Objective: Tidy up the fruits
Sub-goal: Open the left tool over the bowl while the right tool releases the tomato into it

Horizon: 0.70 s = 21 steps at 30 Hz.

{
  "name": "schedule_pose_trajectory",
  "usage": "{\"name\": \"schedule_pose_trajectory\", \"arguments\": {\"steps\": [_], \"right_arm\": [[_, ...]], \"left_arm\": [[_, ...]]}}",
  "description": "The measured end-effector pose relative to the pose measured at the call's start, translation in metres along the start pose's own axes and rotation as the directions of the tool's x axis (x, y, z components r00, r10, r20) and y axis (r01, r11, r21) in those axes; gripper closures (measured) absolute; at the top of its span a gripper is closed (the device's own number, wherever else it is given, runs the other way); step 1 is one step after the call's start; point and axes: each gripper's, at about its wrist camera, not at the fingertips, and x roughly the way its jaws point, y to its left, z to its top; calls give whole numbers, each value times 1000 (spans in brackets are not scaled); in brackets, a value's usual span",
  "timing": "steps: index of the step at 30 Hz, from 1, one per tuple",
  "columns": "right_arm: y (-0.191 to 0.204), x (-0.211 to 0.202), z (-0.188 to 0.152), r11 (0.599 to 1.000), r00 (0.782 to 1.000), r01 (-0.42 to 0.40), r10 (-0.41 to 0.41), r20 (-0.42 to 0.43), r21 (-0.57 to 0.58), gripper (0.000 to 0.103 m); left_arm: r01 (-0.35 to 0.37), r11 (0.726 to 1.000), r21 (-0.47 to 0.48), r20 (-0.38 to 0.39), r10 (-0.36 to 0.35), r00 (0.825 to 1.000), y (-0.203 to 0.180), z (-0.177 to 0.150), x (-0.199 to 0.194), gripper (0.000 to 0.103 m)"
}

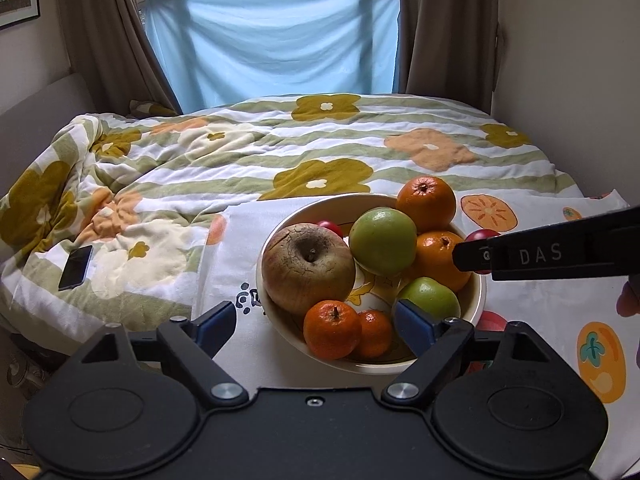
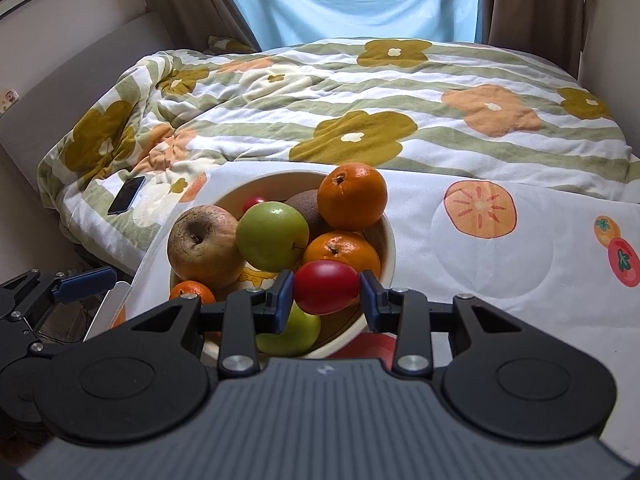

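A cream bowl (image 1: 476, 296) on the white fruit-print cloth holds a large brown apple (image 1: 308, 268), two green apples (image 1: 382, 240), oranges (image 1: 426, 202) and small tangerines (image 1: 332, 330). My left gripper (image 1: 316, 326) is open, its blue pads astride the bowl's near rim. My right gripper (image 2: 326, 294) is shut on a small red fruit (image 2: 326, 286) just above the bowl's (image 2: 386, 236) near right rim. In the left wrist view the right gripper's finger (image 1: 560, 254) reaches in from the right with the red fruit (image 1: 482, 235) behind it.
A flowered quilt (image 1: 280, 148) covers the bed beyond the bowl. A black phone (image 1: 76, 267) lies on it at the left. Curtains and a blue sheet hang at the window behind. A wall stands at the right.
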Motion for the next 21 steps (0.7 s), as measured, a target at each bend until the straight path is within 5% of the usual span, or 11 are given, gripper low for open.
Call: {"name": "schedule_pose_trajectory", "arguments": {"steps": [18,21], "right_arm": [[50,23,-3,997,998,-54,53,-21,-56,52],[52,22,-4,998,999,-42,41,-3,-43,31]], "left_arm": [[-47,999,26,-9,47,999,28,-23,-10,13],[-44,999,32,-6,45,999,30,-25,-12,13]]}}
